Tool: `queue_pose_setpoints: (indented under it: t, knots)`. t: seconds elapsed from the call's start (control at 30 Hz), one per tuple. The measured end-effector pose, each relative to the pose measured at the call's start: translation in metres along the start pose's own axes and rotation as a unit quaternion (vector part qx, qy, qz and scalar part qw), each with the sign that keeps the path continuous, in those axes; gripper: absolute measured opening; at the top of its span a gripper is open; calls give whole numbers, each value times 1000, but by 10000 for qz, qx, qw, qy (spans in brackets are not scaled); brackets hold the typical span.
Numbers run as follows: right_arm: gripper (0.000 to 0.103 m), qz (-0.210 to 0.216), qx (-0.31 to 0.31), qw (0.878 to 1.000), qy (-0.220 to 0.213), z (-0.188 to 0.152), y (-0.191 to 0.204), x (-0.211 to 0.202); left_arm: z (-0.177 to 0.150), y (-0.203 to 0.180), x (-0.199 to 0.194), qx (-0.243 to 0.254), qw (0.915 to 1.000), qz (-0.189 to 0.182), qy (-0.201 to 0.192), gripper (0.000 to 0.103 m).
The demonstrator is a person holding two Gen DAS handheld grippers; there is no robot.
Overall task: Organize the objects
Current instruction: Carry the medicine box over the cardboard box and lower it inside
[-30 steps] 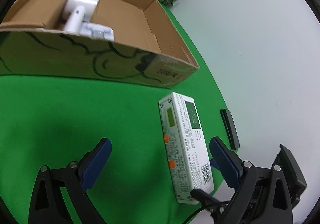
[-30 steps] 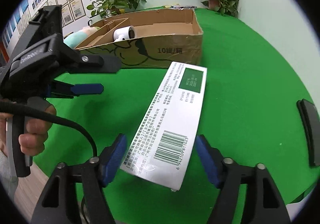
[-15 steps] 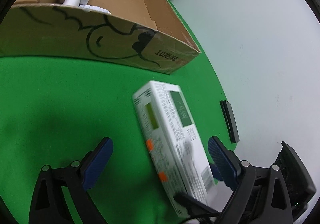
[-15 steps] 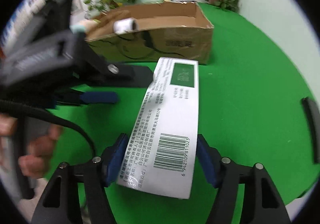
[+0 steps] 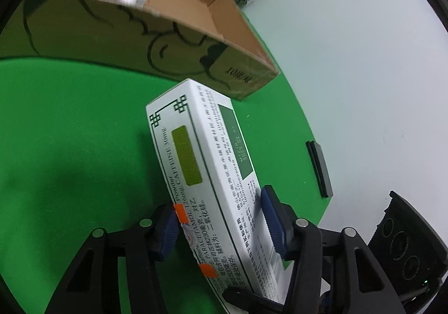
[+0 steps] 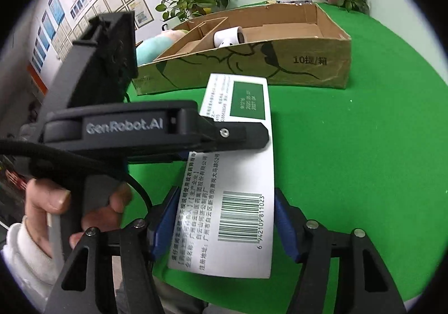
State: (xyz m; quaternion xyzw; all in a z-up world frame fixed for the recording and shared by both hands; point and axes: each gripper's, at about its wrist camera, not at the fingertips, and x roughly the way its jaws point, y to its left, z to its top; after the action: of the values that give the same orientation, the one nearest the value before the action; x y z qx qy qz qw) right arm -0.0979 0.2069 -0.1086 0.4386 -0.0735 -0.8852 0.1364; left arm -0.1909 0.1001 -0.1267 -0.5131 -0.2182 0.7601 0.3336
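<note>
A long white medicine box with green panels and a barcode is held above the green table, also seen in the right wrist view. My left gripper is shut on its sides near the middle. My right gripper is shut on its near end by the barcode. The left gripper's black body shows in the right wrist view, across the box. A brown cardboard box stands behind, with a white device inside it, and also shows in the left wrist view.
A flat black object lies at the green table's right edge. Potted plants stand behind the cardboard box. A pale green soft item lies left of the cardboard box. A hand holds the left gripper's handle.
Both grippers have closed on the medicine box. The box has lifted off the table and tilted, and the left gripper has moved in around it.
</note>
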Motion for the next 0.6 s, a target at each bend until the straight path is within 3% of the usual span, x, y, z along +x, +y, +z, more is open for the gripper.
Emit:
queue_pose_setpoints:
  t: [0.37,0.6]
  knots:
    - [60,-136,-373,9964,-753,30,37,-15,44,-28,-70,537,9966,146,-601,46]
    - [60,-237,-432,9921,-1150,60,43,-33,81,-54,-100,789,9942,85,-719,46]
